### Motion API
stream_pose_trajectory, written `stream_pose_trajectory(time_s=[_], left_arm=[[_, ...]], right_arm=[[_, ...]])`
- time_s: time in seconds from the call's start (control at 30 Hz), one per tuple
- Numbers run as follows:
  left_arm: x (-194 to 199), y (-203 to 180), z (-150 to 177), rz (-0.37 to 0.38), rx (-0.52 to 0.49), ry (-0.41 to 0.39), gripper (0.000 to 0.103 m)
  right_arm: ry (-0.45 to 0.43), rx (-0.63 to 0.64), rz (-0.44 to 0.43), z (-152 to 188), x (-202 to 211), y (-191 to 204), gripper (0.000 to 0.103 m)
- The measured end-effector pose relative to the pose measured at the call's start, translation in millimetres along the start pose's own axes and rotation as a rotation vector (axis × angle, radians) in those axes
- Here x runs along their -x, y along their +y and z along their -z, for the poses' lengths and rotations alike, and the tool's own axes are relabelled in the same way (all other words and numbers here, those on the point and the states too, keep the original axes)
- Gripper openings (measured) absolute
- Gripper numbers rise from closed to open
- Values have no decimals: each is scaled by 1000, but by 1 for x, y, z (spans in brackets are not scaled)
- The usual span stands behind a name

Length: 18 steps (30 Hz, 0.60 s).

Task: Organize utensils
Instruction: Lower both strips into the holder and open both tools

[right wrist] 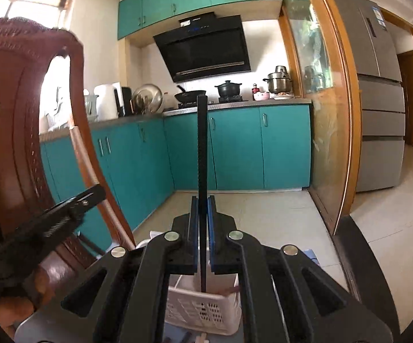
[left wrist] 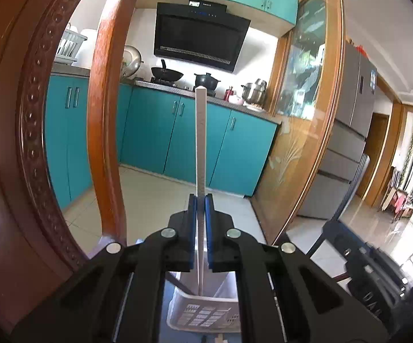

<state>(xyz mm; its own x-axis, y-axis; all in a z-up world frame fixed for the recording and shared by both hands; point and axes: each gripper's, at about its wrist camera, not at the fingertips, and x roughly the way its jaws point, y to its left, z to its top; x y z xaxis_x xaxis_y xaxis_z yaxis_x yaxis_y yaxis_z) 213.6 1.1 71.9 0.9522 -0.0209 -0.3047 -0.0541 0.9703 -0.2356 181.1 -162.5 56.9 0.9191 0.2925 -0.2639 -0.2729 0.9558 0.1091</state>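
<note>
My left gripper (left wrist: 201, 200) is shut on a long white utensil handle (left wrist: 200, 143) that stands upright, its lower end reaching down into a white perforated plastic basket (left wrist: 203, 314) below the fingers. My right gripper (right wrist: 203, 201) is shut on a long black utensil handle (right wrist: 202, 148), also upright, its lower end inside the white basket (right wrist: 203, 311). The utensils' working ends are hidden in the basket. The left gripper's body shows in the right wrist view (right wrist: 43, 228) at the left.
A carved dark wooden chair back (left wrist: 20, 143) stands close at the left, and shows in the right wrist view (right wrist: 12, 114) too. Teal kitchen cabinets (left wrist: 178, 134), a stove with pots, a range hood (left wrist: 200, 37), a glass sliding door (left wrist: 300, 114) and a grey fridge (right wrist: 378, 100) lie beyond.
</note>
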Motion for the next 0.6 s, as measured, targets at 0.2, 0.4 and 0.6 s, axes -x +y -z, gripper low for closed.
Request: stream_pose_trajectory(time_s=[0.2, 0.4, 0.6], left_arm=[[8, 0, 3, -1, -31, 0, 8], [48, 12, 25, -14, -11, -30, 13], [34, 20, 79, -132, -99, 205, 13]], right_arm=[[-22, -7, 28, -9, 21, -7, 23], [-62, -46, -85, -13, 75, -6, 24], [163, 42, -122, 65, 73, 3, 24]])
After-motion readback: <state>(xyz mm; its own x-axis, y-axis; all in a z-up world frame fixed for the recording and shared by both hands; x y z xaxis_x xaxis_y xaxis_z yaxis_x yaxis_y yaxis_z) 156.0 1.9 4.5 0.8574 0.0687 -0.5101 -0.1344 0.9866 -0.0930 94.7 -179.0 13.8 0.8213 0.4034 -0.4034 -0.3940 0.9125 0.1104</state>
